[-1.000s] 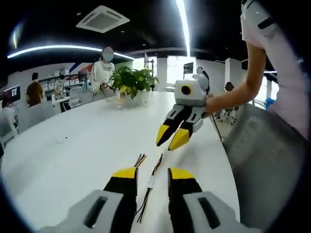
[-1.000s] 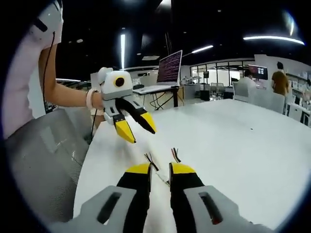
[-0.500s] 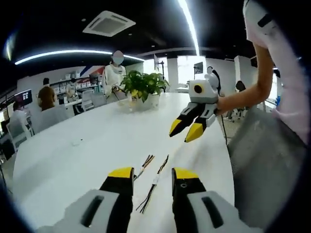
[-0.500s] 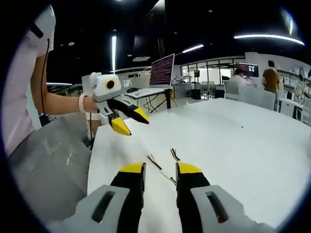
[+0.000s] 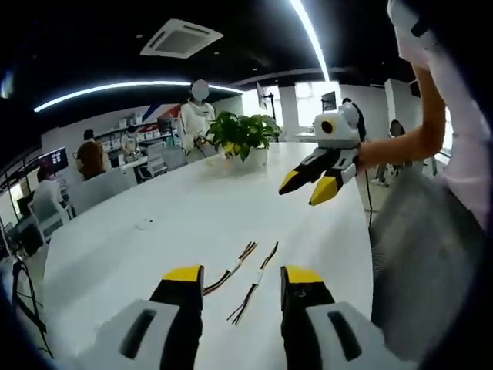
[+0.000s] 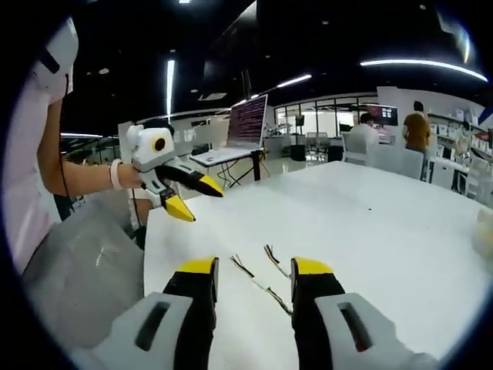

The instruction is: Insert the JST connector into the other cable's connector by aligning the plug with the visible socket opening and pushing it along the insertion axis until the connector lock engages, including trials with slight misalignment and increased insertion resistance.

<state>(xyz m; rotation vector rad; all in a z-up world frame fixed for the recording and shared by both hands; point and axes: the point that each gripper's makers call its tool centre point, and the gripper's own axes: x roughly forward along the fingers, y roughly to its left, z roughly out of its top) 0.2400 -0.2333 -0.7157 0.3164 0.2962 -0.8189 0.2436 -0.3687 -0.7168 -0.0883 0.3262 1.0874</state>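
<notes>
Two short cables lie side by side on the white table (image 5: pixel 185 223). One cable (image 5: pixel 229 268) has red and yellow wires; the other cable (image 5: pixel 254 284) carries a small white connector at its middle. In the right gripper view the same cables (image 6: pixel 266 281) lie between my jaws. My left gripper (image 5: pixel 240 276) stands open above them, empty. My right gripper (image 6: pixel 254 268) is open and empty too. The right gripper (image 5: pixel 314 179) hangs in the air to the upper right in the left gripper view. The left gripper (image 6: pixel 191 196) hovers at the left in the right gripper view.
A potted plant (image 5: pixel 243 135) stands at the table's far end. A small white object (image 5: pixel 143 224) lies to the left on the table. A grey chair (image 5: pixel 420 247) sits by the table's edge. A monitor (image 6: pixel 249 122) on a desk and several people are farther off.
Both grippers have drawn back and up from the cables and their jaws have spread wider. The cables have stayed put on the table.
</notes>
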